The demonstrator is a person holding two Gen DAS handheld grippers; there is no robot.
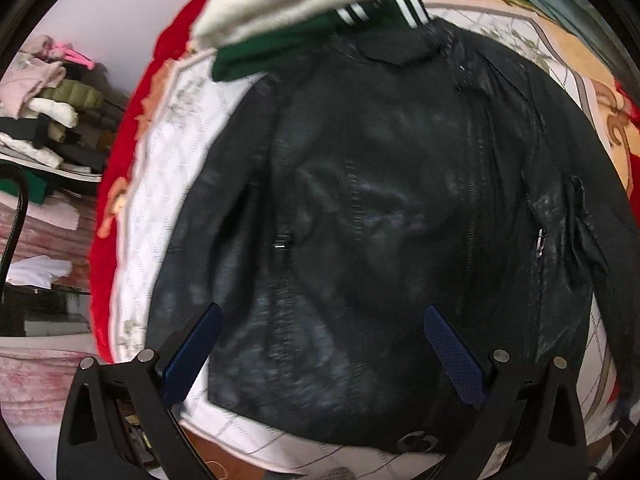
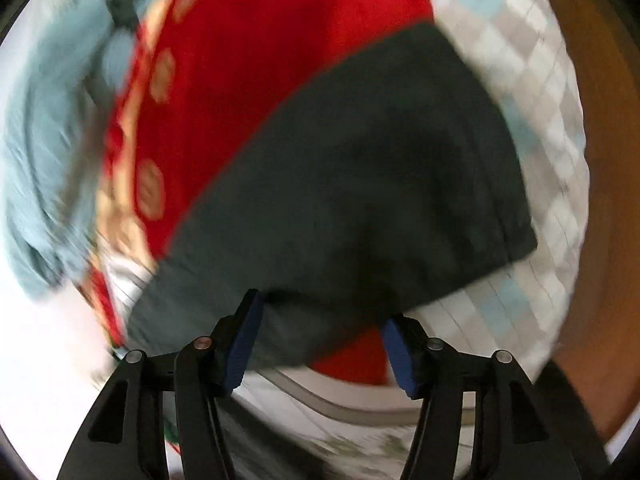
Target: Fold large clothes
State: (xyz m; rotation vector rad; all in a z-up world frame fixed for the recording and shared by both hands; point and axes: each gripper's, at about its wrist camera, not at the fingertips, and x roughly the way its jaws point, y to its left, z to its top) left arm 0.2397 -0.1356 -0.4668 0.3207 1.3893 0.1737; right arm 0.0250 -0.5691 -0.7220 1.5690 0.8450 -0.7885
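Lying lengthwise, jacket (image 1: 392, 208) collar farthest

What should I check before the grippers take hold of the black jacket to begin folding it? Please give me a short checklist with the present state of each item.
1. Black jacket lies spread front up on the quilt: ok.
2. Left gripper is open with nothing between its fingers: ok.
3. Right gripper is open; dark cloth lies just beyond its fingertips, not clamped: ok.
4. Jacket is free of other clothes: not ok, the green and white garment overlaps the collar.
5. Whether that dark cloth is the jacket's sleeve: cannot tell, the right wrist view is blurred.
6. Sleeves lie flat: cannot tell.
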